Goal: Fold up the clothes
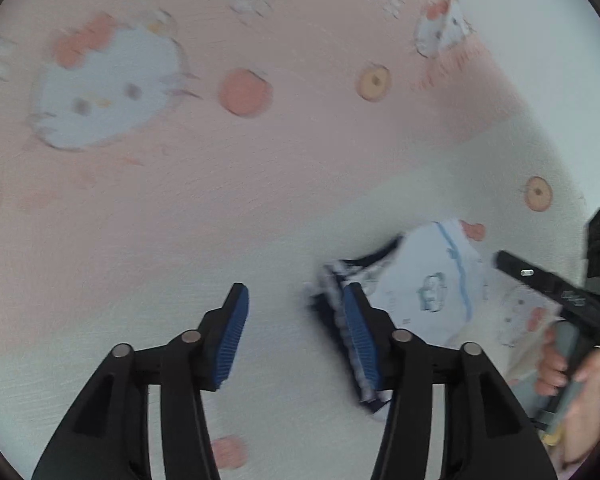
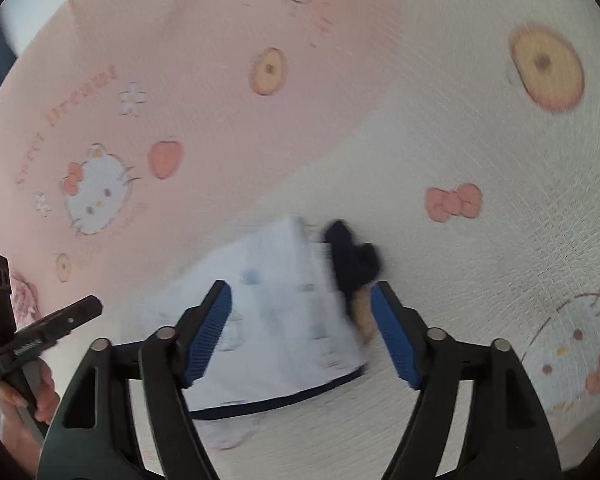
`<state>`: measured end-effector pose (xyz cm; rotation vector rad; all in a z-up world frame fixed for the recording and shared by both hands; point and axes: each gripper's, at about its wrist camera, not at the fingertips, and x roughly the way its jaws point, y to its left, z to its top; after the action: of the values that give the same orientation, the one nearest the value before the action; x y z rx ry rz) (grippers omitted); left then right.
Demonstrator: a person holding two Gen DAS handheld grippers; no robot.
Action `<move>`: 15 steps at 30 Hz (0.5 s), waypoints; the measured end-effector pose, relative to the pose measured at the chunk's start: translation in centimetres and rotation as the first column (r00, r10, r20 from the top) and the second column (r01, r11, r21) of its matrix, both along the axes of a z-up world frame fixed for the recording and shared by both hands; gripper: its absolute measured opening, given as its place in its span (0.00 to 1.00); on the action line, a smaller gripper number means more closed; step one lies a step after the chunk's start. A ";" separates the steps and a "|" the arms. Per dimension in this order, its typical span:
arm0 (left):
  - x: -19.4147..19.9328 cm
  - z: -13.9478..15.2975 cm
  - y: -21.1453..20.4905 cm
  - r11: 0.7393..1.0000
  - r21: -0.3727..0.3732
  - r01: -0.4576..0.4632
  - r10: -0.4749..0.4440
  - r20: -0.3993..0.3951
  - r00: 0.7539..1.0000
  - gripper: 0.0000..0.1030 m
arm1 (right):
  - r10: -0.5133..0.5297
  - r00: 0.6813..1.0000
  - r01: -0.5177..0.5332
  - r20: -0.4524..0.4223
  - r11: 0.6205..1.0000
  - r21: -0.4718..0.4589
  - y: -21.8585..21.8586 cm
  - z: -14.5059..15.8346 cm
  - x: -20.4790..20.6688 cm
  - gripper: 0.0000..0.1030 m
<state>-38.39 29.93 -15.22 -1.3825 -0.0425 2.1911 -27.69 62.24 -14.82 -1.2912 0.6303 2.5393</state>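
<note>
Evidently the small white, navy-trimmed printed garment [image 2: 284, 320] lies folded on the pink-and-white cartoon bedsheet [image 2: 480, 128] — left gripper [image 1: 296, 340] and right gripper [image 2: 300, 332] gape empty; blurred, apparently little remains.

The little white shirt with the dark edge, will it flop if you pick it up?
Probably yes. The white shirt lies flat and creased on the bedsheet, so it should droop from a gripper. It looks thin, likely light. Pushed, it would probably bunch rather than slide.
</note>
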 end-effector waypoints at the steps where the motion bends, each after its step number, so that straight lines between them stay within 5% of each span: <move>1: 0.1 0.5 -1.1 0.999 -0.026 -0.025 0.025 -0.014 1.000 0.54 | 0.008 1.000 -0.008 0.000 1.000 0.007 -1.2 0.7 0.0 0.86; 4: 0.5 2.0 -5.0 0.991 -0.070 -0.114 0.108 -0.074 0.991 0.55 | 0.051 0.999 -0.051 0.005 0.998 0.045 -5.9 2.5 -0.1 0.98; 15: 6.3 11.2 -20.2 0.892 -0.031 -0.450 0.438 -0.176 0.881 0.63 | 0.254 0.967 -0.247 -0.026 0.958 0.147 -27.7 9.1 3.6 0.98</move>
<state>-32.05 9.73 -4.06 -1.3217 -0.2466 2.7064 -24.10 34.57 -5.73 -1.3432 0.3007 2.7624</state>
